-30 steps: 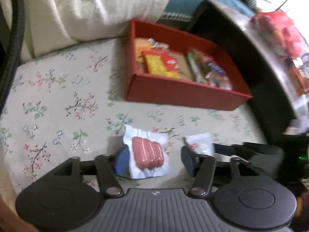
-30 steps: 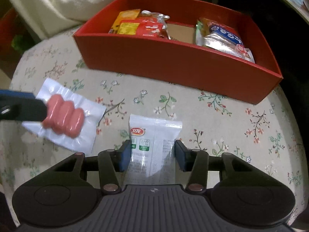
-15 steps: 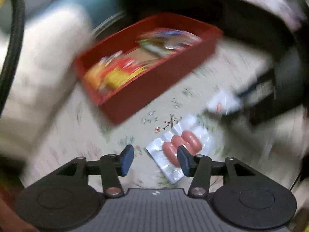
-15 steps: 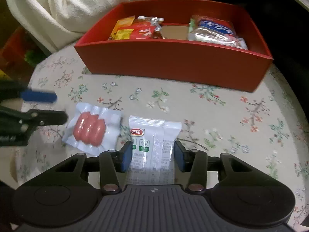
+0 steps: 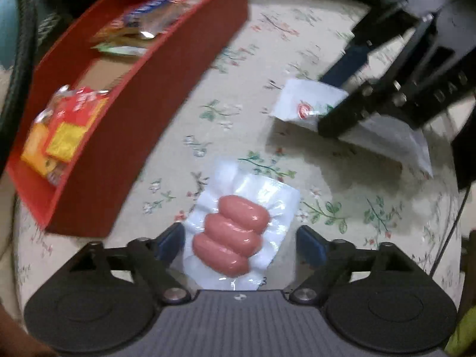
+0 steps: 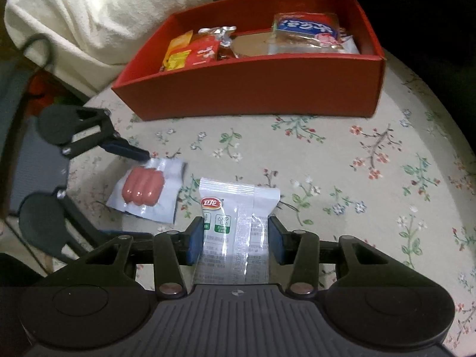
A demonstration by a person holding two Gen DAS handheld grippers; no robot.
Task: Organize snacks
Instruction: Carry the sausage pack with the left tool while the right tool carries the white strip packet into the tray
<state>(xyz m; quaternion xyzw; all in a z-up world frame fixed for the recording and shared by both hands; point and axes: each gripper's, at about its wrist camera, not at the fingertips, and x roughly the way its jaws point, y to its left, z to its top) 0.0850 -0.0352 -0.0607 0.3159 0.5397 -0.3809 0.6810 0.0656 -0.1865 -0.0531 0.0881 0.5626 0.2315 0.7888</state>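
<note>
A clear pack of three pink sausages (image 5: 235,235) lies flat on the floral tablecloth. My left gripper (image 5: 239,244) points down over it, jaws opening, with a pad on either side of the pack and neither pressing. My right gripper (image 6: 236,241) is shut on a white snack packet (image 6: 238,208) with a red logo, low over the cloth, right of the sausages. The red box (image 6: 253,89) stands behind both and holds yellow-red packets (image 6: 190,52) on the left and a blue-white packet (image 6: 306,34) on the right.
A cream cloth (image 6: 89,15) is heaped behind the box on the left. The round table's edge (image 6: 446,104) curves off into darkness on the right. A thin black cable (image 5: 452,223) hangs at the right in the left wrist view.
The left gripper has rolled and come down over the sausage pack, and its jaws now stand wider on both sides of it. The right gripper has shifted sideways, still holding the white packet.
</note>
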